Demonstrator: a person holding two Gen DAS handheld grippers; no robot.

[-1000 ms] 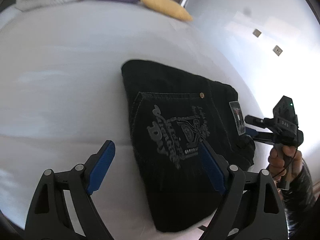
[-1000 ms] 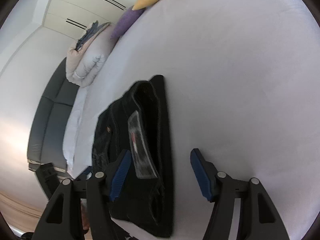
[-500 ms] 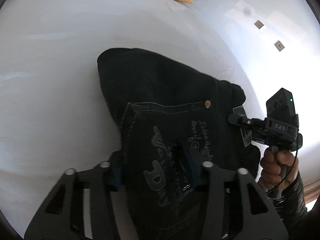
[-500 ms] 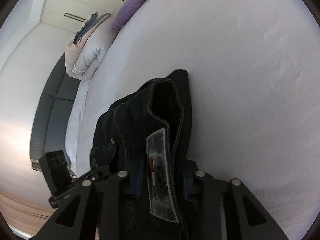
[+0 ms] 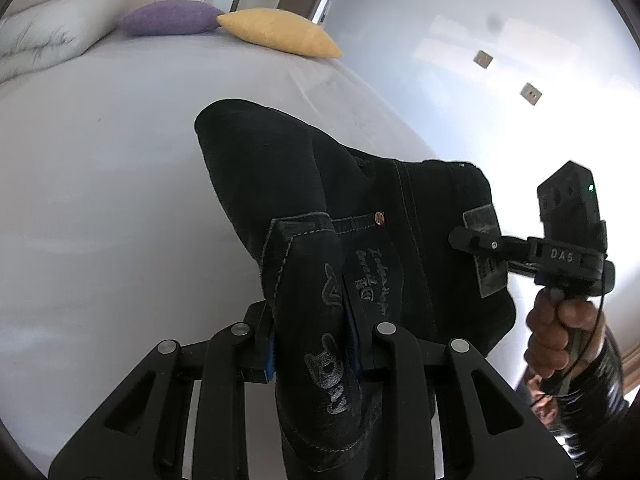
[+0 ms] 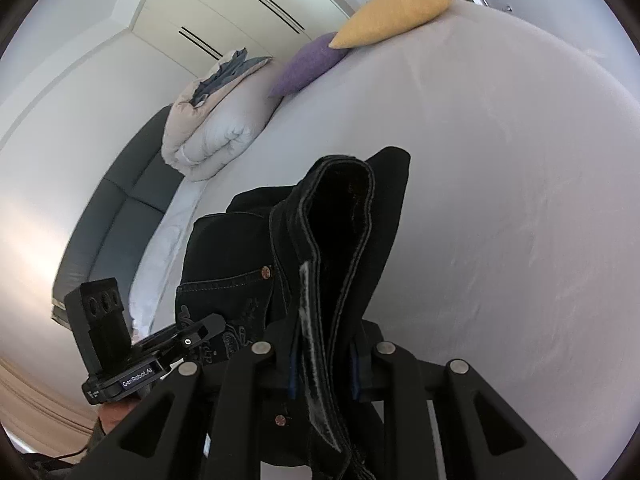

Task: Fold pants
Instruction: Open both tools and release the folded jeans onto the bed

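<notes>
The folded black jeans [image 5: 304, 184] are lifted at their near end above the white bed [image 5: 100, 200]. My left gripper [image 5: 312, 344] is shut on the printed back-pocket edge. My right gripper [image 6: 324, 364] is shut on the waistband with the grey label patch [image 6: 316, 364]. The right gripper also shows in the left wrist view [image 5: 476, 242], pinching the waistband at the patch. The left gripper shows in the right wrist view [image 6: 200, 330] at the pocket. The far fold of the jeans [image 6: 388, 184] still lies on the bed.
A yellow cushion [image 5: 280, 32] and a purple cushion [image 5: 168, 18] lie at the bed's far end, beside a folded white duvet [image 6: 216, 128]. A dark sofa [image 6: 104, 216] stands past the bed. A white wall [image 5: 500, 40] is at the right.
Both grippers closed on the jeans' near edge from open, then raised it off the bed; the camera views tilted up.
</notes>
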